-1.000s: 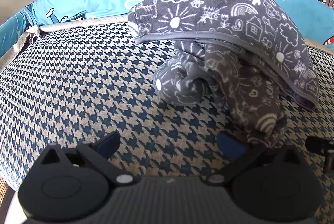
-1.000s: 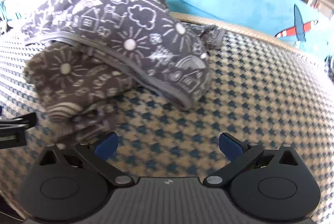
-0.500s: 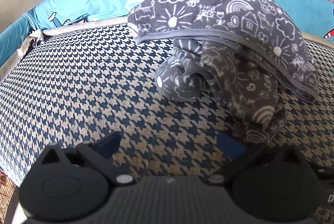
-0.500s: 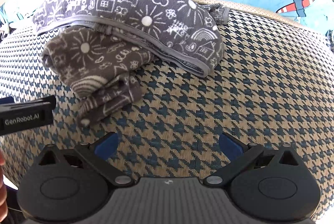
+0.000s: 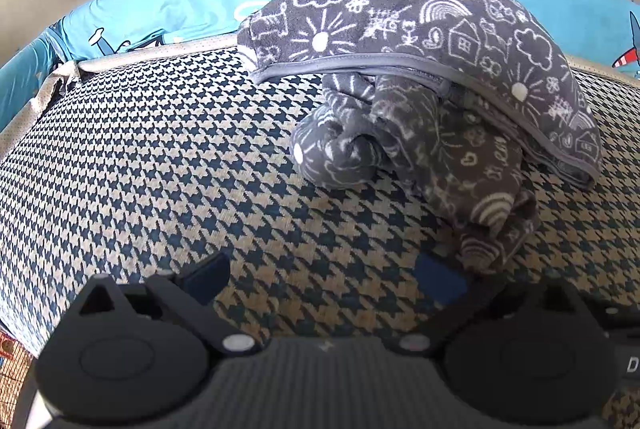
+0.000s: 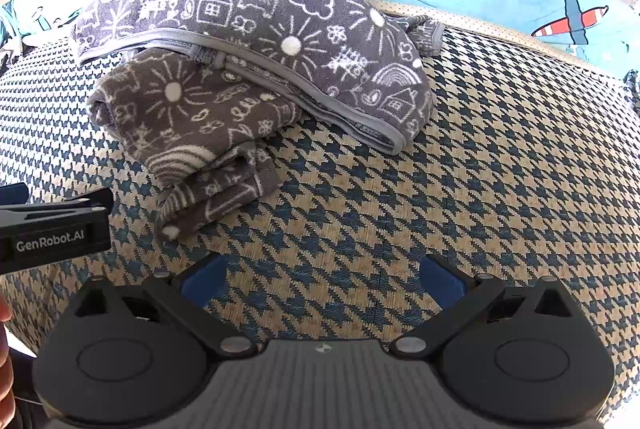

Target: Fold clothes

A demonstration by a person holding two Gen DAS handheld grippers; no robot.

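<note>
The grey garment (image 6: 248, 41) is lying bundled on the checked cushion (image 6: 500, 157) at twelve o'clock, loosely folded with a sleeve spilling out, needing tidying, while the left gripper (image 5: 324, 277) and right gripper (image 6: 322, 275) are hovering spread apart, empty.

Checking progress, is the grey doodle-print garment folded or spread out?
Folded: the grey doodle-print fleece garment lies bundled in stacked layers on the houndstooth cushion, a rolled part sticking out underneath.

Left gripper (image 5: 322, 279) and right gripper (image 6: 322, 279) — both spread wide, empty.
</note>
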